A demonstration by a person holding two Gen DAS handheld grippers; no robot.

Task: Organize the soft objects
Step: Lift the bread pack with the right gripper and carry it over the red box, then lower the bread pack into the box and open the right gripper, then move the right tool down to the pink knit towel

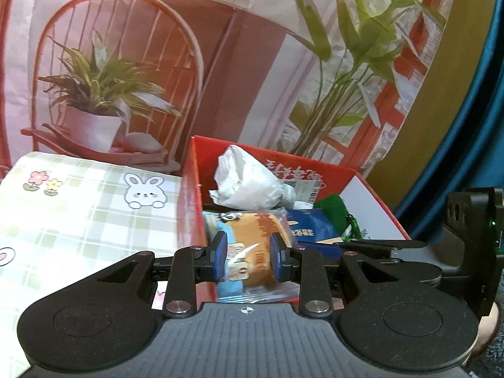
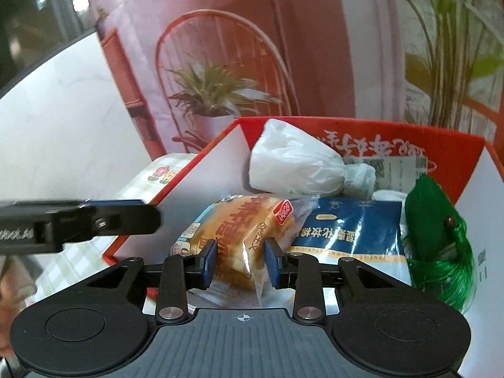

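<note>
Red box (image 2: 466,145) on the checked cloth (image 1: 78,220): we are cataloguing a wrapped bread bun (image 2: 239,233), white plastic bag (image 2: 293,163), blue packet (image 2: 352,233) and green tassel (image 2: 438,239) lying inside. We are clamping the bun with both left gripper (image 1: 248,253) and right gripper (image 2: 240,263).

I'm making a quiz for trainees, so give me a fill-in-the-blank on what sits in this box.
The wrapped bread lies inside a box coloured ____.
Behind the bread lies a knotted plastic bag coloured ____.
The bundle of cord beside the blue packet is coloured ____.

Missing: red; white; green
</note>
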